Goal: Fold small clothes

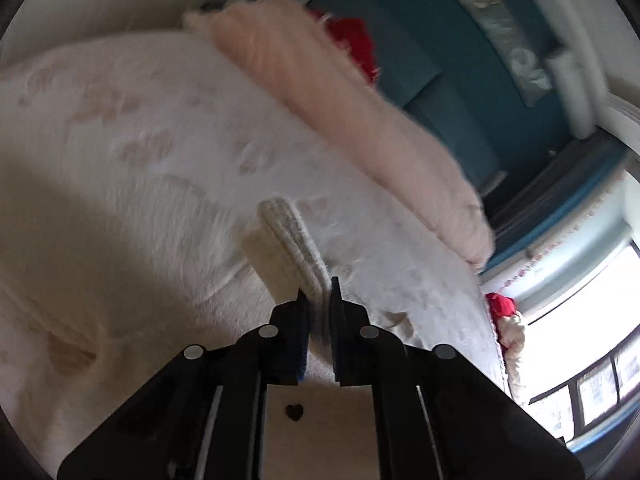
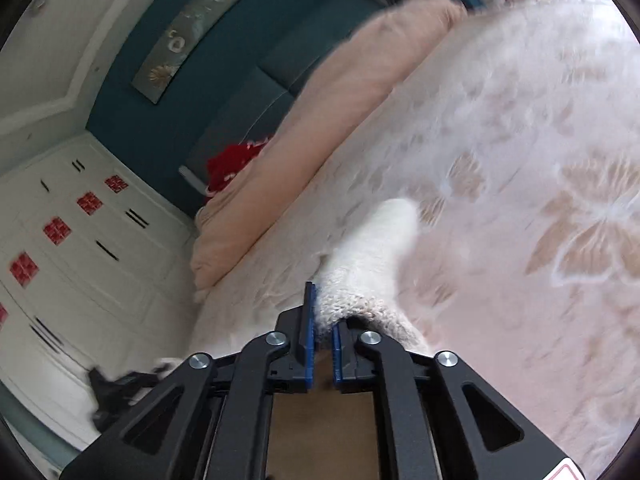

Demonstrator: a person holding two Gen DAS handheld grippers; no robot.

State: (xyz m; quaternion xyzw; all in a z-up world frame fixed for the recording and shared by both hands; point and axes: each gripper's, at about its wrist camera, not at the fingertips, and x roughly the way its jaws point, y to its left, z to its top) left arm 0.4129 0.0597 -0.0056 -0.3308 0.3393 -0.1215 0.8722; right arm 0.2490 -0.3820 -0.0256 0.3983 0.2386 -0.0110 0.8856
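Beyond both of your tongs spreads one bed (image 2: pixel 520 200), its pale cover printed with butterflies, and one long pink pillow (image 2: pixel 320 128) lies along its far edge, with a red cloth (image 2: pixel 232 162) just behind that. Between the fingers of your left tongs (image 1: pixel 319 300) one small cream knitted garment (image 1: pixel 286 240) is clamped by its ribbed, doubled edge and stretches away ahead. Your right tongs (image 2: pixel 322 316) are pinched on the same garment (image 2: pixel 372 256), which drapes forward and to their right, fuzzy and off-white, over the bed.
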